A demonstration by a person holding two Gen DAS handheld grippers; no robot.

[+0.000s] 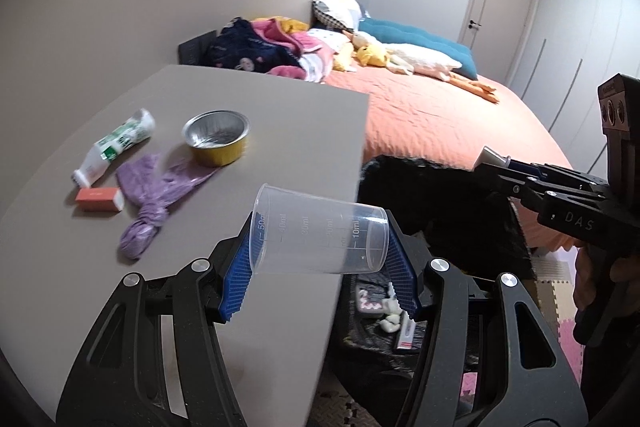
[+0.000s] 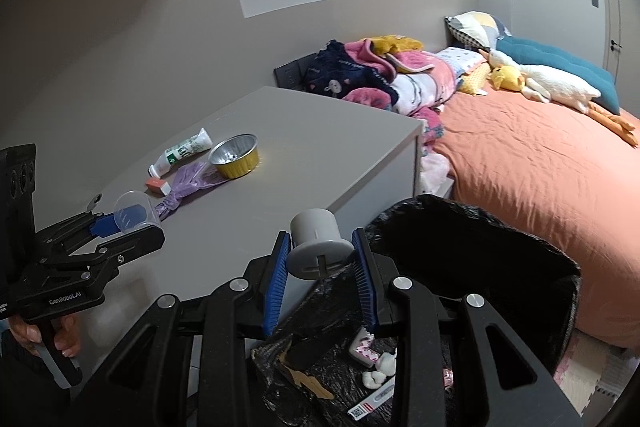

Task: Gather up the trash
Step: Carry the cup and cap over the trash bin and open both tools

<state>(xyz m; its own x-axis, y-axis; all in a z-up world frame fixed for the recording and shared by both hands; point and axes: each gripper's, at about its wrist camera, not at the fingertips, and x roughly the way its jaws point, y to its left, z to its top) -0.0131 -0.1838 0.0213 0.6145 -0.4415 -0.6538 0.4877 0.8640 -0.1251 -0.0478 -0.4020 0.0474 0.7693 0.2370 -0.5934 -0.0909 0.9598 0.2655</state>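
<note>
Left wrist: grey table beside orange bed

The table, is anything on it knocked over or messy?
Yes. The white tube lies flat on the table, and the purple bag is crumpled and knotted beside the foil cup, which stands upright. Nothing looks spilled.

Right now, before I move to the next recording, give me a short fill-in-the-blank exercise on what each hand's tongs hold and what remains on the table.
1. The left tongs grip a clear measuring ____.
2. The right tongs grip a ____ plastic cap, above the black-lined trash bin.
3. On the table, a foil bowl sits beside a knotted ____ bag.

Missing words: cup; grey; purple
</note>
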